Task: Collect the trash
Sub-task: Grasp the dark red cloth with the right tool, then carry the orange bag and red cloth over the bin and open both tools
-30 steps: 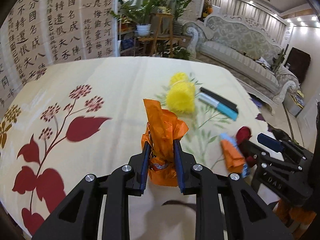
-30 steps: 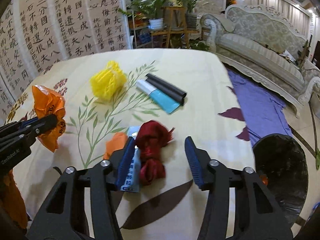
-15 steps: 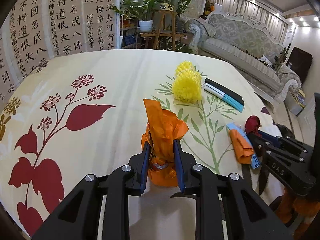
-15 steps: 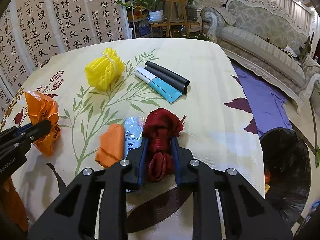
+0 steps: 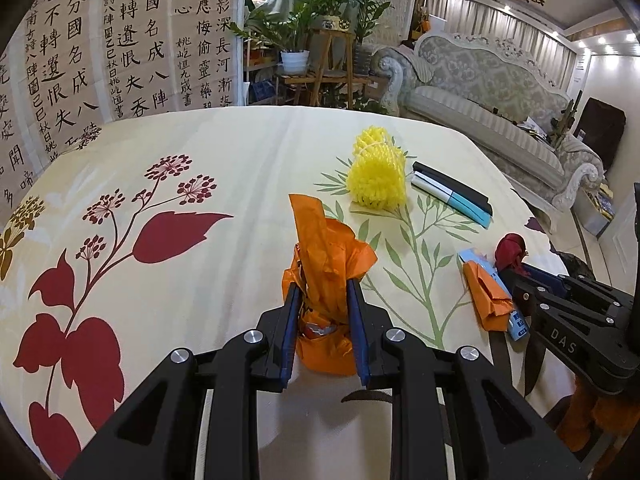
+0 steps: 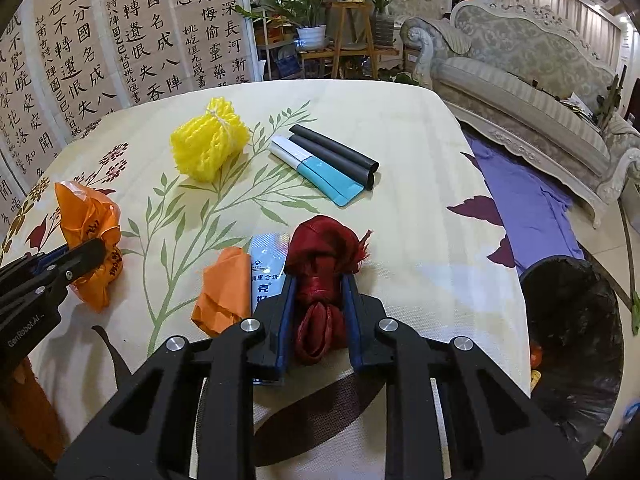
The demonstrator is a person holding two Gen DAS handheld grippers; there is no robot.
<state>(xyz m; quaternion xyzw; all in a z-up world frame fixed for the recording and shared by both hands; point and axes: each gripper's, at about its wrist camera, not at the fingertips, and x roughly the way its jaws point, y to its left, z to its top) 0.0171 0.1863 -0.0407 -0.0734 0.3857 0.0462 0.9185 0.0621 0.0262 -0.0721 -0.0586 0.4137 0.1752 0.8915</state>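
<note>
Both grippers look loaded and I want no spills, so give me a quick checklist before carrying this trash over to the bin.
1. Left gripper shut on orange bag: ok.
2. Right gripper shut on red mesh: ok.
3. Red mesh clear of the sachet beside it: cannot tell.
4. Trash bin open, beside the table: ok.
5. Yellow foam net and tubes collected: not ok.
</note>
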